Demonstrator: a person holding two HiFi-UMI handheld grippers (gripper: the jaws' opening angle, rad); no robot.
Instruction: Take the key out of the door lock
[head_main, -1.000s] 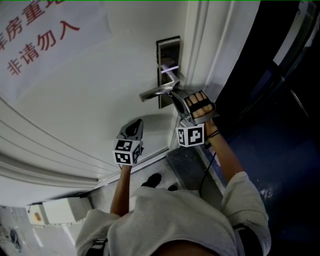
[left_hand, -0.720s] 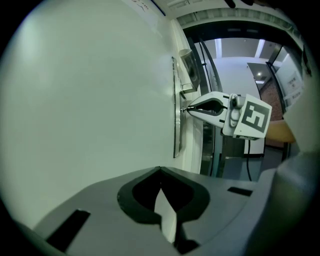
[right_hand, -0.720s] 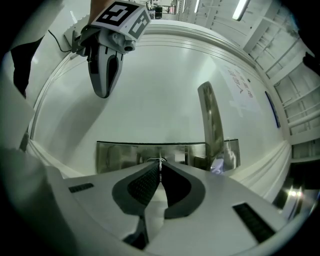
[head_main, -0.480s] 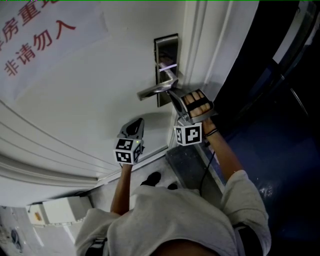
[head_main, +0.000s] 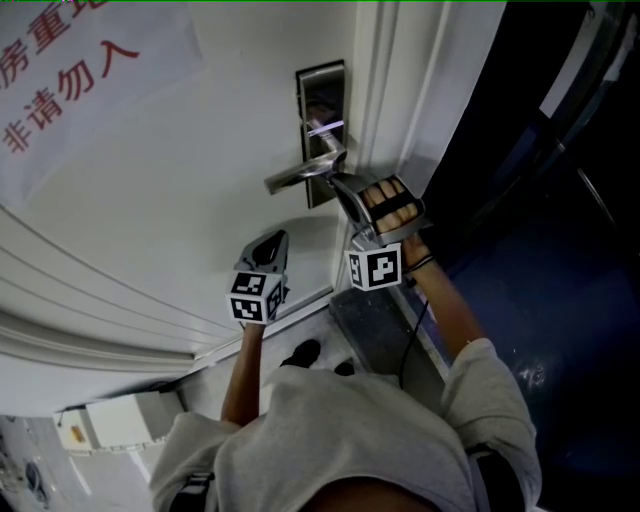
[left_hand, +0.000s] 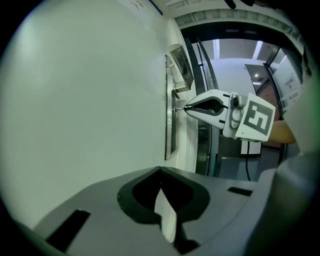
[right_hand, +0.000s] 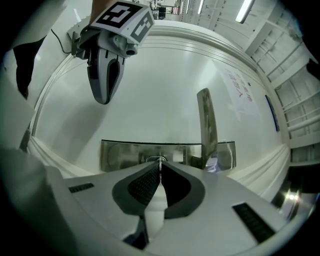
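Note:
The steel lock plate (head_main: 320, 95) sits on the white door (head_main: 180, 180), with its lever handle (head_main: 298, 175) pointing left. My right gripper (head_main: 337, 184) is just below the handle, its tips at the plate. Its jaws are shut on the small key (right_hand: 160, 160) at the keyhole in the lock plate (right_hand: 120, 155). In the left gripper view the key (left_hand: 177, 107) shows as a thin sliver between the right gripper (left_hand: 188, 108) and the plate (left_hand: 169, 125). My left gripper (head_main: 270, 243) hangs lower left, apart from the lock, shut and holding nothing (left_hand: 160, 172).
A white notice with red characters (head_main: 70, 80) is stuck on the door at upper left. The door frame (head_main: 400, 100) runs just right of the lock, with a dark opening (head_main: 540, 200) beyond. The person's shoes and the floor (head_main: 310, 355) are below.
The view has drifted, so lock and handle sit a little higher and further left. The right gripper stays at the keyhole and the left gripper has barely moved.

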